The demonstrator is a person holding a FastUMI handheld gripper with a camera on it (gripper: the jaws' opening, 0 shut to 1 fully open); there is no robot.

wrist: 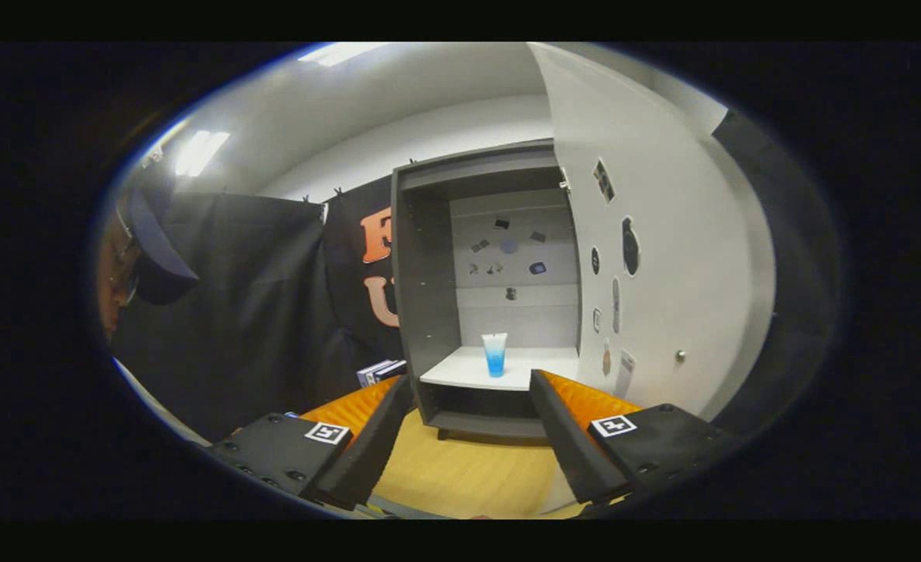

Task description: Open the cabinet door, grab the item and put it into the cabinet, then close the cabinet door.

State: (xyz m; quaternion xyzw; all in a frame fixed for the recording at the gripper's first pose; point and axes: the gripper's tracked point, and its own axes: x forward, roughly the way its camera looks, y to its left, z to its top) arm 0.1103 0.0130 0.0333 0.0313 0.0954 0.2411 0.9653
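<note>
Two ribbed orange fingers (360, 406) of the gripper (472, 390) are spread wide, nothing held. Beyond them, a tapered blue-and-white tube (495, 354), perhaps plastic, is stood upright on the white shelf (460, 373) inside the grey cabinet (421, 265), its door (663, 257) swung open.

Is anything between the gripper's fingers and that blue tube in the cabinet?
Nothing: the gripper, open, faces bare wooden tabletop, then bare white shelf before the tube.

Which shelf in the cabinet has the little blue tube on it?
The white middle shelf of the grey cabinet holds the upright blue-and-white tube; the dark bottom compartment below looks bare. The open hand-held gripper hangs ahead of both.
</note>
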